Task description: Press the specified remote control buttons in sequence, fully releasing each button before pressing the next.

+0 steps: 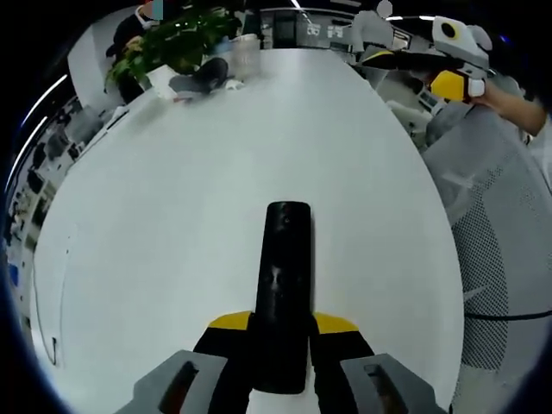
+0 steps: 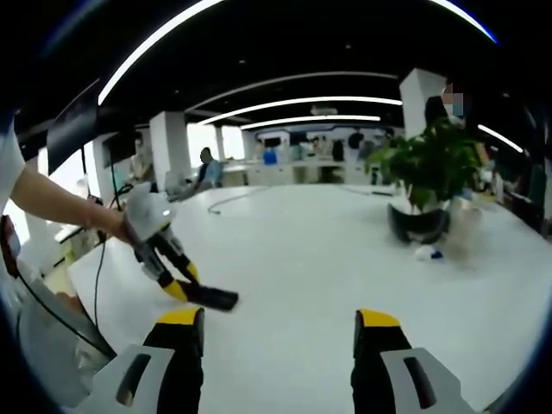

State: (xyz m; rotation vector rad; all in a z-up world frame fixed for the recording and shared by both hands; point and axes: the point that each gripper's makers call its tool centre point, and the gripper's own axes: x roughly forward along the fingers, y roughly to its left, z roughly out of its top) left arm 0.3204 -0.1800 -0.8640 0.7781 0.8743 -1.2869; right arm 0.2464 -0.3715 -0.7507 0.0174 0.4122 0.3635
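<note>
Your left gripper (image 1: 280, 362) pinches the remote (image 1: 281, 285) by its near end, just above the bench (image 1: 155, 216); the right gripper (image 2: 280, 345) hovers well apart, fingers spread and empty. Press too hard and the remote can tip or slip from that end grip.

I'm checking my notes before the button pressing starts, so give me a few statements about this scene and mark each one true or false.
1. The left gripper is shut on the black remote control. True; the right gripper view shows the same hold.
2. The right gripper is pressing a button on the remote. False: its jaws stand open over the bare white table, apart from the remote.
3. A potted plant stands on the table. True.
4. The remote lies flat on the table, untouched. False: it is clamped between the left gripper's jaws.
5. The table is dark wood. False: it is white.
</note>
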